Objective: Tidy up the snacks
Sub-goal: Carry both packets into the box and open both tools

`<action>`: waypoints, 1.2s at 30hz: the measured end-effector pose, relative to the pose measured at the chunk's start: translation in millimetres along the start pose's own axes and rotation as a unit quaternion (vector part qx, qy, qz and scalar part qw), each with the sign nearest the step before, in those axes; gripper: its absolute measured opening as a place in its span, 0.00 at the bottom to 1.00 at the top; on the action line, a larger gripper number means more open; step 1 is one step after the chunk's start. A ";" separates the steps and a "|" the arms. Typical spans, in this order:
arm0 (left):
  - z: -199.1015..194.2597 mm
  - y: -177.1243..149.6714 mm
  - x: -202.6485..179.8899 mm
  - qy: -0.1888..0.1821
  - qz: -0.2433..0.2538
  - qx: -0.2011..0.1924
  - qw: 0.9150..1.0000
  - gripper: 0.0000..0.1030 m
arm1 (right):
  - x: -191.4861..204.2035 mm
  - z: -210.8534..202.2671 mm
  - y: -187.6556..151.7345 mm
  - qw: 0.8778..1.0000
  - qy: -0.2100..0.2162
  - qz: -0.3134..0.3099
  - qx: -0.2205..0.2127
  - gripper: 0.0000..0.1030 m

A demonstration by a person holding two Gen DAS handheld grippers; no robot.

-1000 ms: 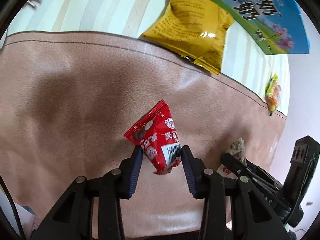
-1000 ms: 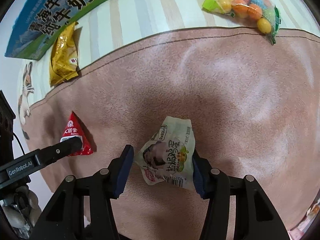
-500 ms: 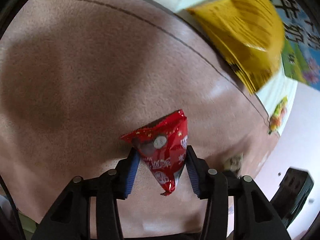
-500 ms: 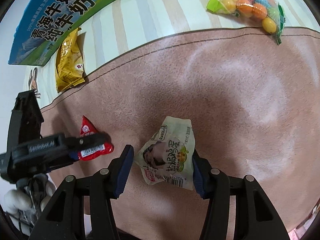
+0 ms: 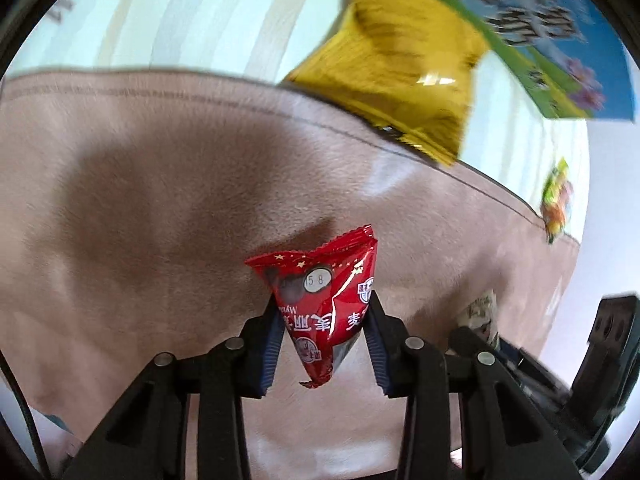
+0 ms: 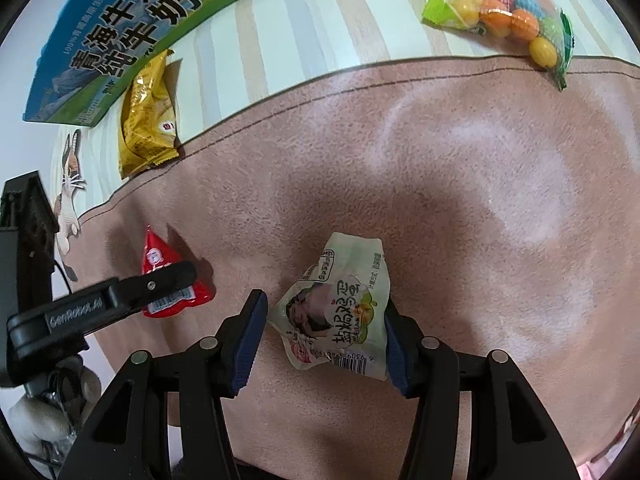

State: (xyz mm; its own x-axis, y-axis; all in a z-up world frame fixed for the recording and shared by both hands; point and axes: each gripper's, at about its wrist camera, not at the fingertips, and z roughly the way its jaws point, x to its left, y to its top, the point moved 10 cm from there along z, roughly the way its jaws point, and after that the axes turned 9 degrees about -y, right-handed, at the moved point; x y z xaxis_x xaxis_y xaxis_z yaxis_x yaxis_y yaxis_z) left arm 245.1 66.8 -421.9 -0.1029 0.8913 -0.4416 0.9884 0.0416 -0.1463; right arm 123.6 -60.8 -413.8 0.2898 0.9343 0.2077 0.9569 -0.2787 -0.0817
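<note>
Swung back since half a second ago, the left wrist view again takes in the yellow snack bag [image 5: 394, 80] and the blue-green milk carton [image 5: 560, 40] above the pink mat [image 5: 160, 200], while the right view has hardly changed. The left gripper [image 5: 322, 344] pinches the red triangular snack packet [image 5: 324, 304] between both blue pads, its pointed end hanging toward the camera and its shadow falling on the mat behind it. In the right wrist view the same red packet [image 6: 168, 276] sits over the mat's left part, crossed by one black finger [image 6: 160, 284] of the left gripper. The right gripper [image 6: 324, 332] has its pads on either side of the pale chicken snack pouch [image 6: 340, 312]; the right pad touches the pouch edge, the left pad stands just beside it, so I cannot tell whether it grips. That pouch lies near the middle of the mat. Beyond the mat's far edge, on the striped cloth [image 6: 280, 32], lie the yellow bag [image 6: 148, 120], the carton [image 6: 120, 28] and a bag of coloured candy balls [image 6: 504, 12].
</note>
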 end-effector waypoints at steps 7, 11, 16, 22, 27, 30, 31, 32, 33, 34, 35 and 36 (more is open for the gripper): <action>-38.4 -4.8 -49.7 0.007 0.071 -0.038 0.997 0.34 | 8.0 -40.7 7.1 0.999 0.008 -0.031 -0.043 0.55; -85.0 1.5 -84.4 -0.019 0.104 -0.077 0.991 0.34 | 21.8 -87.0 22.0 0.994 0.021 -0.057 -0.088 0.55; -147.4 38.7 -119.1 -0.049 0.130 -0.123 0.983 0.34 | 44.3 -161.6 59.9 0.983 0.045 -0.082 -0.157 0.55; -203.9 101.5 -136.5 -0.035 0.158 -0.178 0.971 0.34 | 72.6 -231.7 127.9 0.969 0.059 -0.095 -0.222 0.55; -227.0 159.9 -131.7 -0.002 0.158 -0.198 0.968 0.34 | 92.1 -244.2 182.5 0.965 0.042 -0.102 -0.239 0.55; -222.0 183.6 -118.8 0.016 0.150 -0.184 0.971 0.34 | 94.4 -229.0 209.7 0.970 0.033 -0.095 -0.220 0.55; -216.1 191.1 -113.6 0.024 0.147 -0.172 0.974 0.34 | 94.5 -221.7 214.4 0.972 0.030 -0.095 -0.211 0.56; -208.9 194.7 -108.3 0.029 0.143 -0.163 0.976 0.35 | 93.9 -213.7 218.1 0.975 0.027 -0.096 -0.200 0.58; -202.1 201.0 -101.0 0.037 0.134 -0.154 0.978 0.38 | 91.6 -203.6 223.9 0.978 0.024 -0.087 -0.187 0.58; -194.6 204.9 -94.1 0.043 0.129 -0.148 0.980 0.41 | 89.8 -195.4 225.1 0.980 0.021 -0.082 -0.178 0.64; -190.2 205.9 -88.3 0.050 0.125 -0.143 0.980 0.56 | 89.3 -185.3 228.3 0.983 0.019 -0.083 -0.163 0.77; -184.9 208.4 -82.6 0.060 0.122 -0.140 0.981 0.72 | 87.0 -177.6 230.8 0.984 0.012 -0.081 -0.156 0.85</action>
State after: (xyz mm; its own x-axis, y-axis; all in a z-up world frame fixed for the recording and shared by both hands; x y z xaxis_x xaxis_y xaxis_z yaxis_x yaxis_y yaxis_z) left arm 480.4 85.3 -252.2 0.1382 0.9359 -0.3241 0.9758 -0.0726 0.2064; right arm 373.0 -83.3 -241.5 0.1292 0.9674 0.2176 0.9489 -0.1843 0.2562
